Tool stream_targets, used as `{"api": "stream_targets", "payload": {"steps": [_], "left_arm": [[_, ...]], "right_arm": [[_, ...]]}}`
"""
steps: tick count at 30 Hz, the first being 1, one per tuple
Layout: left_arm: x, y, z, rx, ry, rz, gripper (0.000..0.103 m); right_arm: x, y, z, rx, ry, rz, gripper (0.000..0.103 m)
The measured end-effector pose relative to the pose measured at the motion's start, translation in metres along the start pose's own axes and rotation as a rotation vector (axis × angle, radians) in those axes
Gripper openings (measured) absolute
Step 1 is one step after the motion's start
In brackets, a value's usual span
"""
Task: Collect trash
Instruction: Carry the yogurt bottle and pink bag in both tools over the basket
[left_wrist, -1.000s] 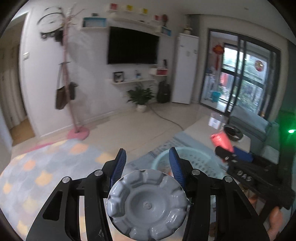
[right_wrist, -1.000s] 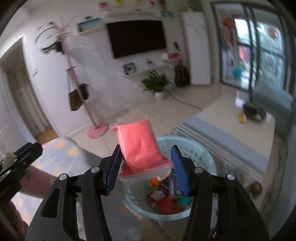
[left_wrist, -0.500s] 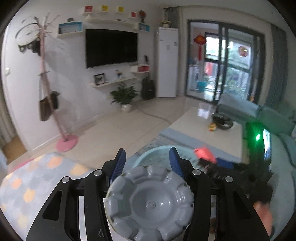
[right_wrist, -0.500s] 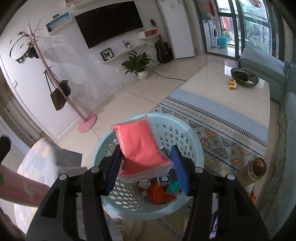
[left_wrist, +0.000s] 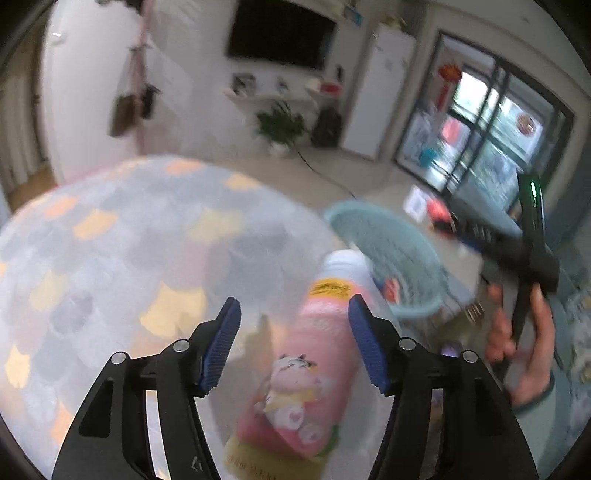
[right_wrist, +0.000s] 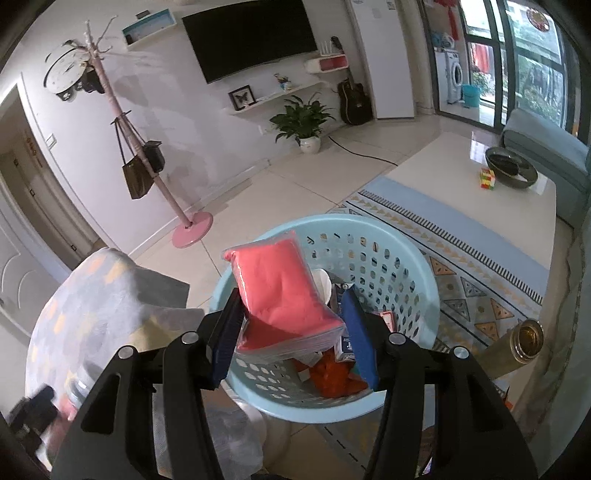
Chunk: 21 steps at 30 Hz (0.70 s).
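Pink packet (right_wrist: 280, 291) over basket (right_wrist: 402, 243)

Home living room. Wall-mounted television (right_wrist: 255, 35), coat stand (right_wrist: 147, 162), potted plant (right_wrist: 303, 122). Sofa (right_wrist: 546, 155) beside patterned rug (right_wrist: 461, 251).

A black TV (right_wrist: 255, 35) hangs on the white wall, with a framed butterfly (right_wrist: 240, 98) on the shelf below it. A potted plant (right_wrist: 303, 122) and a guitar (right_wrist: 355, 99) stand on the floor beside a white fridge (right_wrist: 384, 55). A pink coat stand (right_wrist: 147, 162) carries bags. A dark bowl (right_wrist: 511, 168) and a colour cube (right_wrist: 487, 178) sit on the pale worktop (right_wrist: 436, 177). A patterned rug (right_wrist: 472, 266) lies below.
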<state>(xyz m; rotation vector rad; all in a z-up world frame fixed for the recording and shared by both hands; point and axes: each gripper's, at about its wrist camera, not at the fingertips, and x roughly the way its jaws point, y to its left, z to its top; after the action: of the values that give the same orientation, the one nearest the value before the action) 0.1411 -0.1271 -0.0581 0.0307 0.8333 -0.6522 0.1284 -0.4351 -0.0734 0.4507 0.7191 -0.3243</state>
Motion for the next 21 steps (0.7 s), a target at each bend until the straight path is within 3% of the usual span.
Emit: {"api": "stream_targets", "payload": {"steps": [3, 10, 12, 14, 21], "left_arm": [[0.011, -0.004, -0.002, 0.045, 0.070, -0.038, 0.068], [0.034, -0.018, -0.016, 0.127, 0.232, -0.007, 0.062], [0.034, -0.021, -0.018, 0.156, 0.226, 0.026, 0.053], [0.033, -0.021, -0.015, 0.133, 0.221, 0.008, 0.048], [0.007, -0.035, 0.020, 0.115, 0.055, -0.053, 0.047]], "right_arm": [[-0.007, 0.001, -0.001, -0.003, -0.010, 0.001, 0.051], [-0.017, 0.003, -0.001, -0.015, -0.019, -0.002, 0.051], [-0.017, 0.003, -0.001, -0.020, -0.022, -0.010, 0.051], [-0.017, 0.003, 0.000, -0.022, -0.021, -0.008, 0.051], [-0.033, 0.006, 0.010, -0.038, -0.079, -0.005, 0.051]]}}
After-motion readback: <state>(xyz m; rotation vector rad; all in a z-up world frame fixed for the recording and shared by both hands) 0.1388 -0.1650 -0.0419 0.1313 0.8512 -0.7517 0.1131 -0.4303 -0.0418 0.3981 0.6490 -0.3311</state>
